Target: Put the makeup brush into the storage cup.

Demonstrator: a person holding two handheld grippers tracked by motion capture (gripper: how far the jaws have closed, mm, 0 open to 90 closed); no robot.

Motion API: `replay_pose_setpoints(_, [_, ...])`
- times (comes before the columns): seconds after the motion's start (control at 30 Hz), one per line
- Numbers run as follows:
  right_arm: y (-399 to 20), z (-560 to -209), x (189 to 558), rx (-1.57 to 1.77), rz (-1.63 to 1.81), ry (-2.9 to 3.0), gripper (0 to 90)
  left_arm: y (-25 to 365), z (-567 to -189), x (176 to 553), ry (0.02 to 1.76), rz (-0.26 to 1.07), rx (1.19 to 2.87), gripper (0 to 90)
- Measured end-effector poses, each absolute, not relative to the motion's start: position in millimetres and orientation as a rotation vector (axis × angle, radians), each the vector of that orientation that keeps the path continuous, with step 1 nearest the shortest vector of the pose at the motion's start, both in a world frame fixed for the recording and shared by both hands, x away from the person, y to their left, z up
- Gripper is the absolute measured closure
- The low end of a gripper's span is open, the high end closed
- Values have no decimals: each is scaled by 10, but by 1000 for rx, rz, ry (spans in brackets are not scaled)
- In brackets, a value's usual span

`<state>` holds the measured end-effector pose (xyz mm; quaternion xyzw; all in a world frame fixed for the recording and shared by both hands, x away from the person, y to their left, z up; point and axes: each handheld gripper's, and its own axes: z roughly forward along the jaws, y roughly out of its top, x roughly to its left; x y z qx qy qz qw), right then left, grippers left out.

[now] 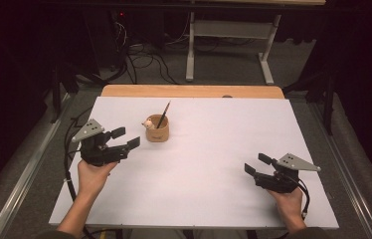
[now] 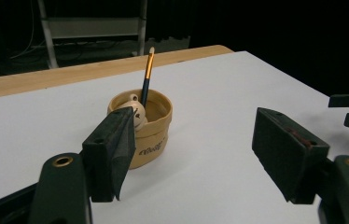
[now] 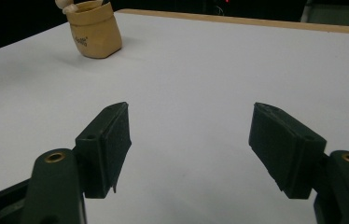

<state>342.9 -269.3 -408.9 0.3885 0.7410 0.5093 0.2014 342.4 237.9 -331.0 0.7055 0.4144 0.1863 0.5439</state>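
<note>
At left of the high view, just below mid-height: the left gripper (image 1: 126,138), black, two-jawed, topped by a grey three-cornered plate, gripped in a hand coming up from the bottom edge. Jaws spread wide, nothing between them, tips aimed toward the right and a little upward in the frame. Black cable trailing down the left side of the white sheet-covered table (image 1: 214,199).

Just right of those jaws, near but apart, left of centre: the small round tan wooden cup (image 1: 157,132), upright on the white surface, printed lettering on its side. Inside it: a slim dark pencil with an orange-gold upper end (image 1: 164,114), leaning up and to the right, and a little pale wooden figure head (image 1: 148,123) at the cup's left rim.

In the left gripper view: same cup (image 2: 151,135) at centre left, partly behind the left jaw's pad, pencil (image 2: 147,74) rising above the rim, figure head (image 2: 134,109) peeking out at the front.

At right of the high view, lower down: the right gripper (image 1: 257,165), same black build and grey plate, held in the other hand, well apart from the cup. Jaws wide apart, empty, pointing left and slightly up in the frame. In the right gripper view: bare white surface between the two pads, cup (image 3: 94,32) far off at upper left.

Behind the white sheet, along its top edge: a strip of light wooden tabletop (image 1: 189,91).
</note>
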Motion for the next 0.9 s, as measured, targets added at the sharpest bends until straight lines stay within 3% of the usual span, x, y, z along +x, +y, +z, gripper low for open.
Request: replay_pose_setpoints(0.9, [-2689,-4085,3419,1088,1431,2069,312,2469,-3427,3319,1006,440,1650,302])
